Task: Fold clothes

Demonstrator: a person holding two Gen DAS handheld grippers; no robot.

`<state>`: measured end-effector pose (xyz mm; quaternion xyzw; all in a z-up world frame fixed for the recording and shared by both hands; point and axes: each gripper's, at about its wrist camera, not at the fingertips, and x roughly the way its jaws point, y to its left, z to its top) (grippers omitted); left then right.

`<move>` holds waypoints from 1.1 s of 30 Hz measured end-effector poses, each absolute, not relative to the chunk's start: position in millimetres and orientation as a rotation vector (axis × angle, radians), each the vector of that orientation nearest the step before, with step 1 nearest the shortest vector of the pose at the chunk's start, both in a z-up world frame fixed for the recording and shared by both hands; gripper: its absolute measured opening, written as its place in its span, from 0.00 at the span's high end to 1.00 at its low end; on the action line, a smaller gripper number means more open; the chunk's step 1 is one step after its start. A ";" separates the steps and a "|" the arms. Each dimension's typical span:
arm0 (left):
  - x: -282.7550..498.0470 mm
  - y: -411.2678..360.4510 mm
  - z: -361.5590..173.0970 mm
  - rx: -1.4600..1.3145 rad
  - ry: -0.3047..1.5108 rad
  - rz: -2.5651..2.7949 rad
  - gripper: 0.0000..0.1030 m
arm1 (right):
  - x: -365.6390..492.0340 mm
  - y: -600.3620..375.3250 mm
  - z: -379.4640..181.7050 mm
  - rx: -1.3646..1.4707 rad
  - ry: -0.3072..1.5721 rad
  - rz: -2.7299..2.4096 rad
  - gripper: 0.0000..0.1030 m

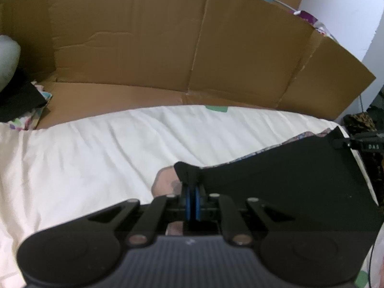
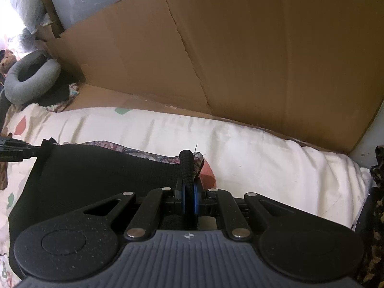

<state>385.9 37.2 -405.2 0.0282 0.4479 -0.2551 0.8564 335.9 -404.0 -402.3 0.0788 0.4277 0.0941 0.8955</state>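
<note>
The left gripper and the right gripper each pinch an edge of the black garment, stretched between them above the white bedding; only the right wrist view shows a grey ring cushion; the garment's lower part is hidden behind the gripper bodies.

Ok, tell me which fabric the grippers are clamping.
The black garment, pinched at two corners by left gripper and right gripper; the white bedsheet lies flat beneath, ungripped.
</note>
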 end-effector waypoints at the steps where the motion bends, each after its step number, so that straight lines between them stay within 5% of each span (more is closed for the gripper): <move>1: 386.9 35.7 -408.3 0.067 0.946 -0.535 0.95 | 337.5 -404.2 -404.1 0.164 0.892 0.193 0.95; 8: 389.0 32.5 -430.0 0.061 0.965 -0.517 0.88 | 346.6 -398.5 -428.3 0.174 0.932 0.201 0.93; 11: 387.4 43.7 -430.2 0.008 0.959 -0.467 0.66 | 347.4 -400.8 -431.3 0.173 0.938 0.176 0.70; 13: 385.2 49.3 -425.2 0.020 0.954 -0.452 0.66 | 345.7 -404.2 -427.8 0.135 0.930 0.133 0.55; 33: 353.0 -8.6 -367.4 0.007 0.857 -0.580 0.69 | 327.1 -342.3 -361.1 0.075 0.752 0.320 0.54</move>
